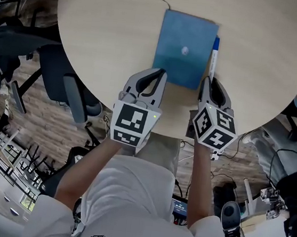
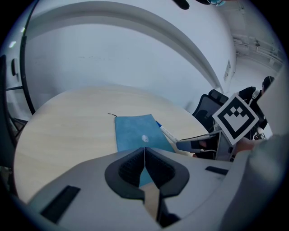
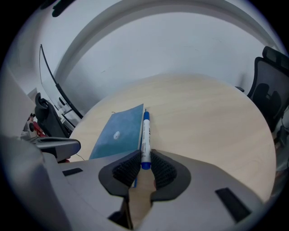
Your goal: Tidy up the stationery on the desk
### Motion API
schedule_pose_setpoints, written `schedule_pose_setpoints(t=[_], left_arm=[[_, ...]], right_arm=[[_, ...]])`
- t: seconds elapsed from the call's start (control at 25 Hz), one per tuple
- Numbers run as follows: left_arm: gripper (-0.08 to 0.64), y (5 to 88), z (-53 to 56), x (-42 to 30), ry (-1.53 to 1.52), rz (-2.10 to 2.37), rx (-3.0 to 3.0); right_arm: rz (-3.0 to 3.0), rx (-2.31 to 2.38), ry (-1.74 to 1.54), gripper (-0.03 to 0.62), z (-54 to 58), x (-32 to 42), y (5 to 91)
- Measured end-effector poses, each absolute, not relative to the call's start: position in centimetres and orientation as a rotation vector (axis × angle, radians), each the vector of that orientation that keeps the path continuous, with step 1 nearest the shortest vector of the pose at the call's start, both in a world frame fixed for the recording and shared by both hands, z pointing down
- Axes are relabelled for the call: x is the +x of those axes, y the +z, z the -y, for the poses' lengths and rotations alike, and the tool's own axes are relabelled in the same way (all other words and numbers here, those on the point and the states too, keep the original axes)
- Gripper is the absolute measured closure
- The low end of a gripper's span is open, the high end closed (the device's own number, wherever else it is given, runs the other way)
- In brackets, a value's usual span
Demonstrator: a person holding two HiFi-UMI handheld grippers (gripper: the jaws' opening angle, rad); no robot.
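Note:
A blue notebook (image 1: pixel 184 47) (image 2: pixel 137 133) (image 3: pixel 119 131) lies flat on the round wooden table (image 1: pixel 110 35). A white marker with blue ends (image 1: pixel 214 59) (image 3: pixel 145 140) runs along the notebook's right edge and points away from me. My right gripper (image 1: pixel 209 82) (image 3: pixel 145 164) is shut on the marker's near end, which is pinched between the pads. My left gripper (image 1: pixel 157 72) (image 2: pixel 144 155) is shut with nothing in it. Its tips are at the notebook's near left corner. In the left gripper view the marker (image 2: pixel 167 133) shows beside the notebook.
A thin dark ribbon (image 1: pixel 165 3) sticks out at the notebook's far left corner. Office chairs stand around the table, one at the left (image 1: pixel 66 89) and one at the right (image 3: pixel 271 90). The table's near edge lies just under both grippers.

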State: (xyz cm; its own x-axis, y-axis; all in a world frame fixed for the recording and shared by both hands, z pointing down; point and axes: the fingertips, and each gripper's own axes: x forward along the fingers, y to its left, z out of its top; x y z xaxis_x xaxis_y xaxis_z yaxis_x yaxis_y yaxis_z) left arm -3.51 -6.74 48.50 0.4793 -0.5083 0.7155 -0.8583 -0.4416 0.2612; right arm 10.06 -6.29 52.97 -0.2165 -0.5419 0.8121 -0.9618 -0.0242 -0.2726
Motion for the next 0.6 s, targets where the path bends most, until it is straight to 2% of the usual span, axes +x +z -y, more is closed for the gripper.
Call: schedule_pose_setpoints(t=[0.2, 0.6], left_arm=[[0.537, 48.5, 6.6, -4.1, 0.733, 1.142, 2.104], [0.536, 48.2, 6.1, -4.5, 0.73, 1.151, 2.098]], right_arm=[[1.818, 1.534, 1.243, 0.48, 6.2, 9.1, 53.2], [1.841, 1.477, 1.201, 0.471, 6.0, 8.2, 53.1]])
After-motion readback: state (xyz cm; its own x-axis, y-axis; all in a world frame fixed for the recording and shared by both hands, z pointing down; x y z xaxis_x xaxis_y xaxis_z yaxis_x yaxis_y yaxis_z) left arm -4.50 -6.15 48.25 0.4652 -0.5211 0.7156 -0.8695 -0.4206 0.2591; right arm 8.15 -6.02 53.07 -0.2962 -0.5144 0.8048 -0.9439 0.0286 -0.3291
